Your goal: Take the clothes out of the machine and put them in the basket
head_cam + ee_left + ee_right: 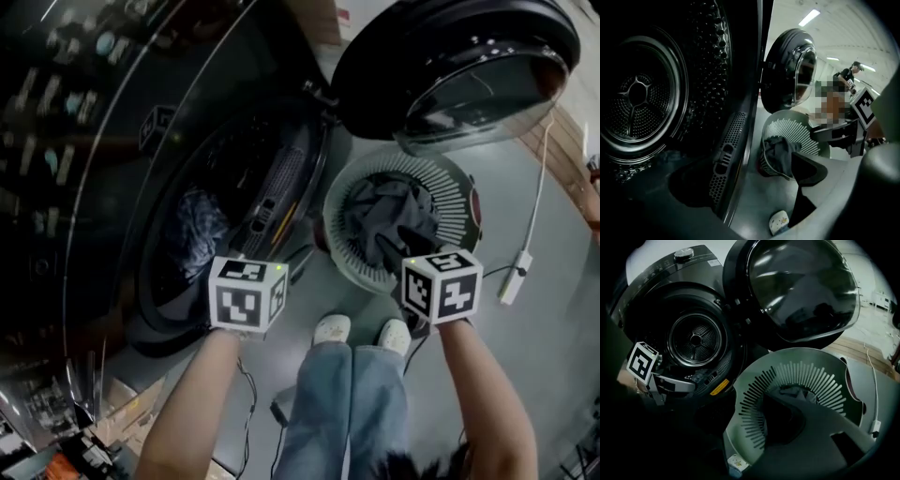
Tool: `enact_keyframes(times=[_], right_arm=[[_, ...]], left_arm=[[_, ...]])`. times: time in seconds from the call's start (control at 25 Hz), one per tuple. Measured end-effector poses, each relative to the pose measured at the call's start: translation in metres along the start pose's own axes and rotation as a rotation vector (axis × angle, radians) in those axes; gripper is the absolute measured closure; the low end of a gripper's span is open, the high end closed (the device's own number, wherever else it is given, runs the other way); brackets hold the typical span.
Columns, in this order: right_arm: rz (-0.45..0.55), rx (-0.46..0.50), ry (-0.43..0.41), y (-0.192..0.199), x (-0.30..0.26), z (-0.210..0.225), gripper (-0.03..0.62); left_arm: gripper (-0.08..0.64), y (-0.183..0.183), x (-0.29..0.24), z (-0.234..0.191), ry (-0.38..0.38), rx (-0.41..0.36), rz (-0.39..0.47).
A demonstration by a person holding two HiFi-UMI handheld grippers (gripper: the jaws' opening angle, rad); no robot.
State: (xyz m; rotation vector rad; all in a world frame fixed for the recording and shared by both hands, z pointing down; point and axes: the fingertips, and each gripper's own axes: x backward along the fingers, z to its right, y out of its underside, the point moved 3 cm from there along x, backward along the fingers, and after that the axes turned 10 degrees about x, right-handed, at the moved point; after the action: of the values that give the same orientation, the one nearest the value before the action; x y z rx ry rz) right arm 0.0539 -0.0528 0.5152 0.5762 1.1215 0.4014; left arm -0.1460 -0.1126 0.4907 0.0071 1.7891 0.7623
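Progress partway, we judge. Black front-loading machine (112,141), door open: crumpled blue garment (199,230) lies in drum, shapeless heap, no long axis we can name. Left gripper (747,173) at drum mouth, jaws apart, empty. White slatted round basket (450,192) holds dark grey clothes (375,211). Right gripper (401,244) above them, jaws apart.

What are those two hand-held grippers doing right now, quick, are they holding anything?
Left hand-held gripper: open, nothing between its jaws.
Right hand-held gripper: open above the basket, holding nothing.
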Motion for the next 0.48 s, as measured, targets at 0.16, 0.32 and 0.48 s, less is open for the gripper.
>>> enact_keyframes(times=[0.16,0.32,0.48], right_arm=[[-0.001,0.033,-0.035,0.007,-0.010,-0.010,0.407],[-0.005,0.060,-0.041,0.015,-0.014,-0.001,0.407],[-0.009,0.041,0.000,0.016,-0.014,0.007,0.407]], left_arm=[[0.046,0.015,0.002,-0.011,-0.119,0.030,0.059],[0.047,0.018,-0.006,-0.010,-0.180,0.006,0.146],[0.046,0.020,-0.008,-0.011,-0.232,-0.001,0.155]])
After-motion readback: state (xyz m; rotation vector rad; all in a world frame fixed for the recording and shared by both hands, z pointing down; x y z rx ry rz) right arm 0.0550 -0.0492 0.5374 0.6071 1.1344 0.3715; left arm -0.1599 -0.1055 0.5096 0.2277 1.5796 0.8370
